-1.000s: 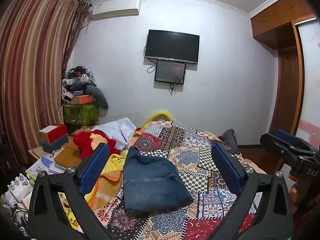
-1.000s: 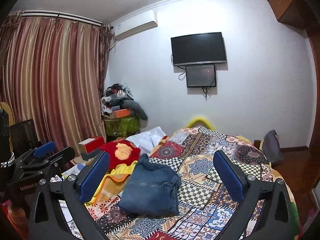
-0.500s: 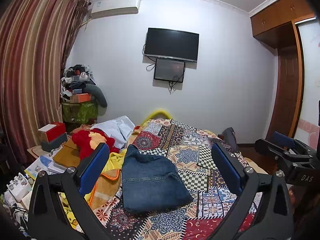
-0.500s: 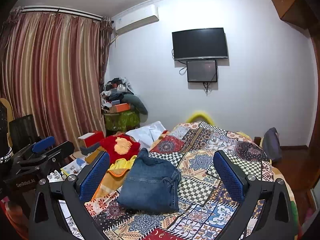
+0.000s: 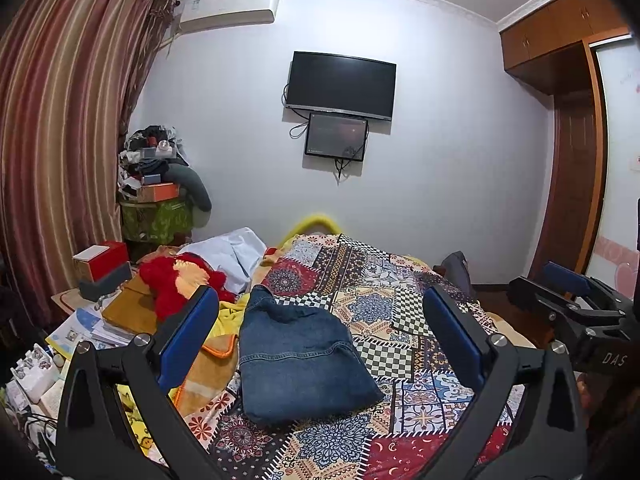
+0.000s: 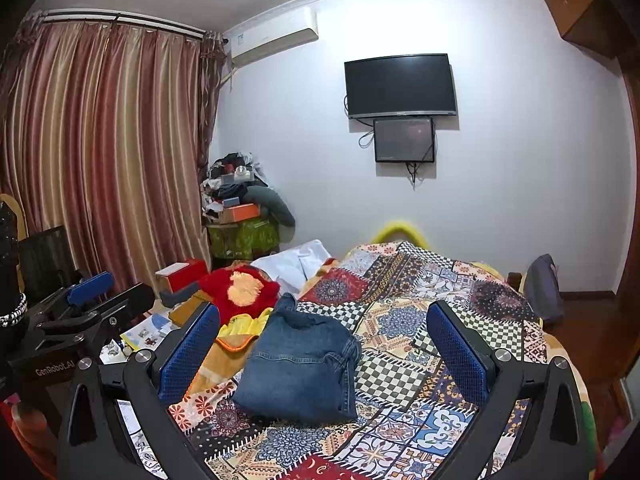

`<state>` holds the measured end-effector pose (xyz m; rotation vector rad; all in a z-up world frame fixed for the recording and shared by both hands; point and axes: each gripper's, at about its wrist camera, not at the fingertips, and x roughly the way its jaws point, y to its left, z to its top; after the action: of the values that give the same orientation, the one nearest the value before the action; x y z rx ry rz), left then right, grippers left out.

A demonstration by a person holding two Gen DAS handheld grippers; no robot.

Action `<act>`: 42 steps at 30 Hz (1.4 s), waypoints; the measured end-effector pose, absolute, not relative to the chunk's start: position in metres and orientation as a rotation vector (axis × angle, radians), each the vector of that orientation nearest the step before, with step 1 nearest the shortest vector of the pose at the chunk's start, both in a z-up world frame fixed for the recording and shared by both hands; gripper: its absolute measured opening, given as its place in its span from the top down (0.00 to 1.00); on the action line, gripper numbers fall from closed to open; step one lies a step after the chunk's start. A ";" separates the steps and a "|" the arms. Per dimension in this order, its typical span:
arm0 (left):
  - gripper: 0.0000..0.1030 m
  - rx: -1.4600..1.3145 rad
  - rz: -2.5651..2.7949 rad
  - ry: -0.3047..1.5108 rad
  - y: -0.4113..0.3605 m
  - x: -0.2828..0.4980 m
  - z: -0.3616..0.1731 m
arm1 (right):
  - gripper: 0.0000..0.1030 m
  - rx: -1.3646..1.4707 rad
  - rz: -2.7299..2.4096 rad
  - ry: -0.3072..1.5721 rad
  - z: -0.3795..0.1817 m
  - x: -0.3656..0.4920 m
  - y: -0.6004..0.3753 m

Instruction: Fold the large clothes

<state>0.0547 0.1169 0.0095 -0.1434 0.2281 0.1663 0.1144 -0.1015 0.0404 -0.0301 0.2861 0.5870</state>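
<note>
Denim jeans (image 5: 300, 360) lie folded on quilt (image 5: 400, 320); left gripper (image 5: 324, 340) and right gripper (image 6: 328, 344) wide open, empty. Square edges gently.

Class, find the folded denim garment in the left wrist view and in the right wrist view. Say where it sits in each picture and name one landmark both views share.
Left wrist view: folded denim garment lies lower centre, on the patchwork quilt.
Right wrist view: the garment lies lower centre, slightly left.
Shared landmark: the wall TV.

Folded jeans (image 5: 298, 360) on quilt (image 5: 400, 312), blanket (image 5: 208, 364) to their left, television (image 5: 341, 85) on wall behind
</note>
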 end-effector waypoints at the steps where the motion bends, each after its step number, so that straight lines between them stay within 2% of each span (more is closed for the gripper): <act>1: 0.00 -0.144 0.166 0.229 0.117 0.055 0.009 | 0.00 -0.030 0.589 0.287 0.041 0.115 -0.102; 42: 0.00 -0.120 0.100 0.254 0.116 0.059 0.008 | 0.00 -0.017 0.577 0.297 0.036 0.117 -0.101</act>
<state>0.0588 0.1157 0.0075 -0.1202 0.2538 0.0997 0.1170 -0.1010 0.0363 -0.0165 0.2967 0.5769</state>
